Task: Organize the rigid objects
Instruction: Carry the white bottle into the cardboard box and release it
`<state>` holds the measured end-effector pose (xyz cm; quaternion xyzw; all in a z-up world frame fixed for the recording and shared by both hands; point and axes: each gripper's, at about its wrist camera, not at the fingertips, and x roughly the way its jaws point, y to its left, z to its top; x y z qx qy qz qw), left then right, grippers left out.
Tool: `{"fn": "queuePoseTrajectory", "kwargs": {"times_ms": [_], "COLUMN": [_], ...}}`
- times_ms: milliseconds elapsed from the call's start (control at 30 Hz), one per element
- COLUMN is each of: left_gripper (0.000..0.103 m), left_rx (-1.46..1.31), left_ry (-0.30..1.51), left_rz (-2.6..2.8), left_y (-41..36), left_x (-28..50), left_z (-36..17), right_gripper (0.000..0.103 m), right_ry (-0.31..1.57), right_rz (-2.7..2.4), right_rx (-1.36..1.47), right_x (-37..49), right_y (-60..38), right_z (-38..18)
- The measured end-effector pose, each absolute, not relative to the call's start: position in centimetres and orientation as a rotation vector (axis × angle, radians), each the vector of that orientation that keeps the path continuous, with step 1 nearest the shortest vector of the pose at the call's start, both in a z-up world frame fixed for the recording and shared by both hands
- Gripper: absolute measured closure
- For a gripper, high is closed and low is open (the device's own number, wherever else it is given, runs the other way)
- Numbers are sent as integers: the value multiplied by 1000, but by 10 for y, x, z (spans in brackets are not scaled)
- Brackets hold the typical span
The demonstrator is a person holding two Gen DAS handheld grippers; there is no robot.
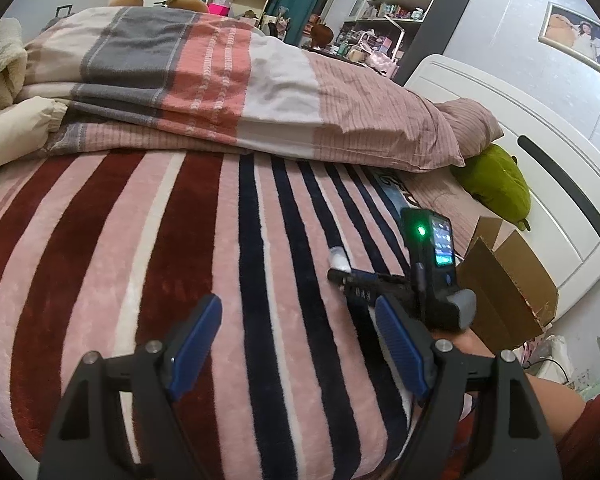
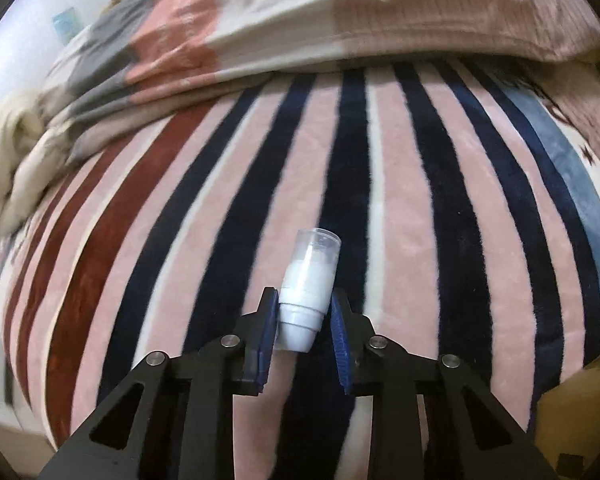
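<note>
The right gripper is clamped on the white bottle lying on the striped blanket, so the pick-up is in hand, and next it likely needs lifting toward the cardboard box, while the left gripper hangs apart, empty.

The blanket has pink, dark red, navy and white stripes; the small bottle is white, the gripper pads blue.

Ahead of me the striped blanket on the bed lies bare and open to pass over. The folded quilt walls off the far side. A cardboard box and the white headboard close in my right.
</note>
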<state>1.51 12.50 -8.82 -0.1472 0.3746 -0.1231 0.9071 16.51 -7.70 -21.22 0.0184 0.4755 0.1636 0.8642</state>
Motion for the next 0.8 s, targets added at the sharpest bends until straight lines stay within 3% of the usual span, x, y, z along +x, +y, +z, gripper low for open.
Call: {"fn": "queuePoseTrajectory", "kwargs": {"times_ms": [133, 433, 700, 800], "left_gripper": [27, 27, 59, 64], "left_rx": [-310, -312, -230, -198], "left_ry": [772, 738, 692, 701], "left_rz": [-291, -486, -612, -642], "left_y": [115, 55, -17, -44], "left_x": [21, 34, 45, 54], "left_z": [-82, -54, -20, -15], "right_gripper": [82, 82, 82, 82], "right_ry": [970, 788, 654, 637], "right_rz": [448, 720, 702, 677], "right_rx": [-44, -149, -127, -102], "right_x": [136, 45, 16, 16], "right_y": [-69, -66, -121, -149], "right_z": [-194, -97, -45, -37]}}
